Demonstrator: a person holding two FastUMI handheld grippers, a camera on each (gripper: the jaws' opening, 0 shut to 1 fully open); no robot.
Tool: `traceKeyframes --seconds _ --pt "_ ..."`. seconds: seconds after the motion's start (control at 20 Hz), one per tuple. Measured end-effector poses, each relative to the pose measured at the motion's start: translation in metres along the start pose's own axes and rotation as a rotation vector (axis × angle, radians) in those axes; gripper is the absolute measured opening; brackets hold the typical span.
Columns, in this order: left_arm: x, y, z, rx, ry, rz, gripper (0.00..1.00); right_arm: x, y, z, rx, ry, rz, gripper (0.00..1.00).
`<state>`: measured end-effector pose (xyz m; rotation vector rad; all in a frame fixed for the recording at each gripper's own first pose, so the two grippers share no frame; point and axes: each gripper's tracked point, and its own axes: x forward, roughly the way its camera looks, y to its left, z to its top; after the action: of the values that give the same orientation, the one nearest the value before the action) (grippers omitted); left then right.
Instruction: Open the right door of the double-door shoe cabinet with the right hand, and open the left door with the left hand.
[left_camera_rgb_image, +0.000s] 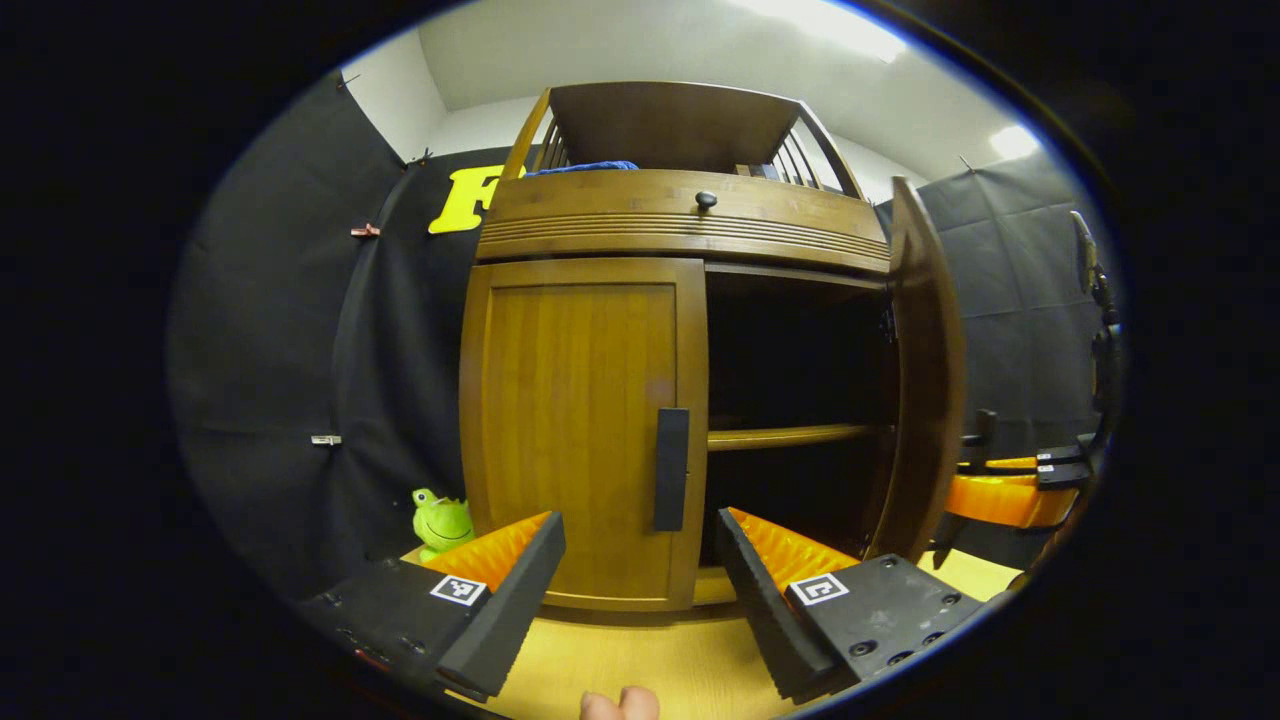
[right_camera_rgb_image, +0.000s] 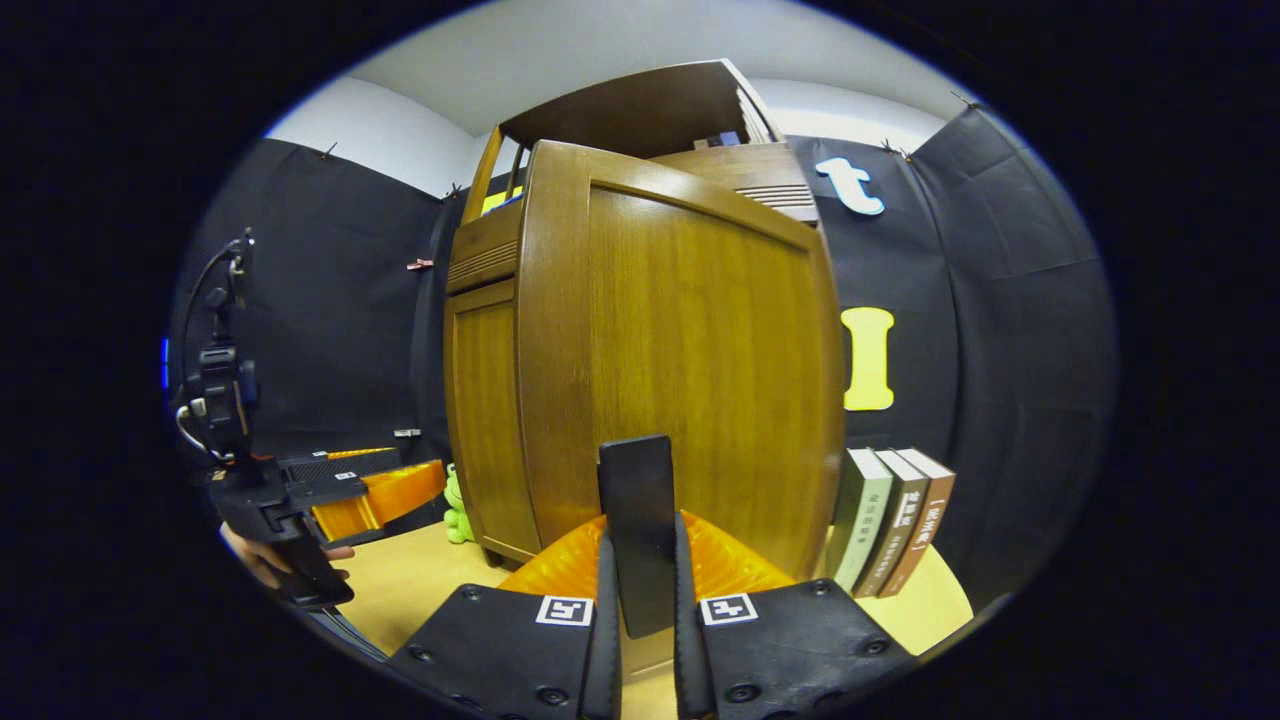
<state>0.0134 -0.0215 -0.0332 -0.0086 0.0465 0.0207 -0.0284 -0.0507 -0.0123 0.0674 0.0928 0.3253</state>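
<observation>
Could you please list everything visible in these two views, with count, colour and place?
Shoe cabinet: one, brown wood, on the tabletop.
Left door: one, brown, closed.
Left door handle: one, black, at the door's right edge.
Right door: one, brown, swung open.
Right door handle: one, black, clamped.
Shelf: one, brown, inside the open half.
Frog toy: one, green, left of the cabinet.
Books: three, upright, right of the cabinet.
Left claw: open, before the left door handle.
Right claw: shut on the right door handle.

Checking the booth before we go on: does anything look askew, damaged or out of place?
Nothing stands out. The right door hangs open with the right gripper shut on its handle; the left door sits closed and square.
</observation>
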Motion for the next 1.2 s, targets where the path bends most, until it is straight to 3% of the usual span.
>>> traceKeyframes --seconds 0.15,0.25,0.3,0.35,0.45,0.5,0.6,1.0,1.15,1.2 --pt "0.013 -0.01 0.002 0.022 -0.013 -0.006 0.95 -0.027 -0.038 0.005 0.007 -0.008 -0.101 0.24" --pt "0.025 -0.017 -0.004 0.015 -0.003 -0.019 0.95 -0.042 -0.064 0.011 -0.014 -0.015 -0.188 0.18" --pt "0.031 -0.019 -0.005 0.009 0.002 -0.021 0.93 -0.048 -0.077 0.011 -0.04 -0.014 -0.227 0.23" --pt "0.036 -0.02 -0.006 0.007 0.003 -0.021 0.93 -0.052 -0.088 0.013 -0.06 -0.016 -0.256 0.17" --pt "0.047 -0.02 -0.01 0.017 0.005 -0.014 0.93 -0.057 -0.094 0.013 -0.042 -0.023 -0.256 0.08" --pt "0.053 -0.021 -0.012 0.024 0.006 -0.012 0.93 -0.058 -0.093 0.013 -0.027 -0.025 -0.248 0.18" --pt "0.064 -0.021 -0.011 0.043 -0.001 -0.007 0.93 -0.061 -0.098 0.013 -0.041 -0.019 -0.25 0.18" --pt "0.108 -0.012 -0.003 0.051 -0.055 0.014 0.93 -0.103 -0.156 0.029 -0.064 -0.077 -0.386 0.18" --pt "0.124 -0.011 -0.003 0.057 -0.058 0.012 0.94 -0.11 -0.156 0.031 -0.029 -0.094 -0.359 0.31" --pt "0.129 -0.011 -0.005 0.056 -0.049 0.014 0.95 -0.114 -0.165 0.031 -0.046 -0.094 -0.391 0.46"
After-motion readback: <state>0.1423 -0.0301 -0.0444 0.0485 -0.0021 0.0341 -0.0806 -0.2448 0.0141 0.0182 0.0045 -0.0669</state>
